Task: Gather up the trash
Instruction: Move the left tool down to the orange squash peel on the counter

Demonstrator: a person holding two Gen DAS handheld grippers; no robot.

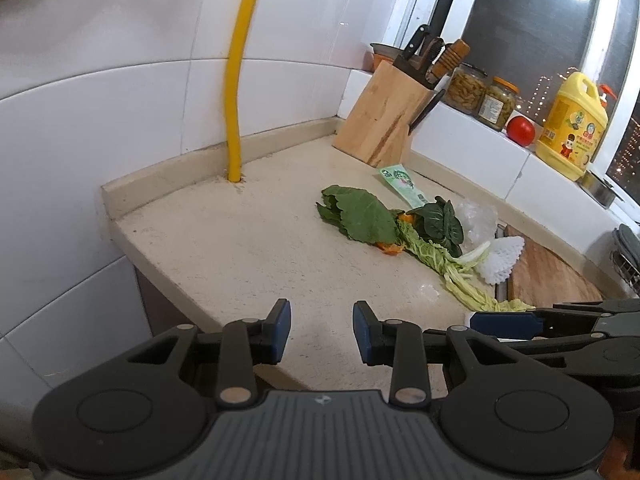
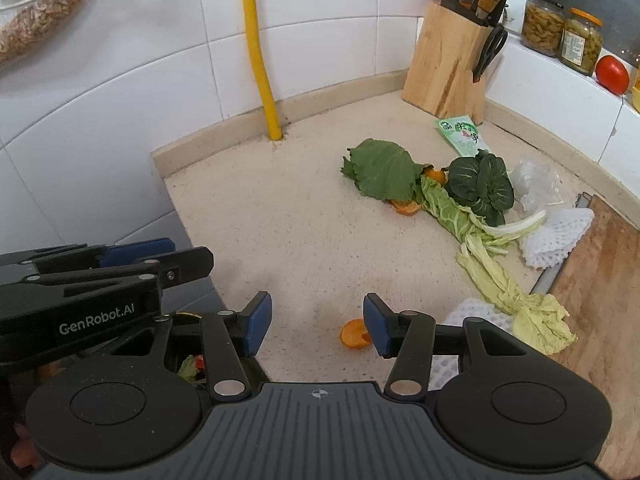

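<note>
Both tools empty, jaws apart: left tool [image 1: 321,332], right tool [image 2: 318,326] over desk [image 2: 280,216] edge. Trash heap: vegetable scraps [image 2: 452,196] near knife block [image 2: 448,68], orange peel [image 2: 354,334] beside right tool, likely next.

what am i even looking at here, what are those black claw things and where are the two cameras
The black claws are two handheld grippers, one in each of a person's hands; each carries a camera looking along its fingers. One picture comes from the left gripper, the other from the right gripper. Both stand open and hold nothing.

On the kitchen counter lie scraps: a broad green leaf, dark bok choy, a pale cabbage leaf, orange peel by the right gripper's fingers, white foam netting and a green wrapper. A knife block stands in the corner.
</note>
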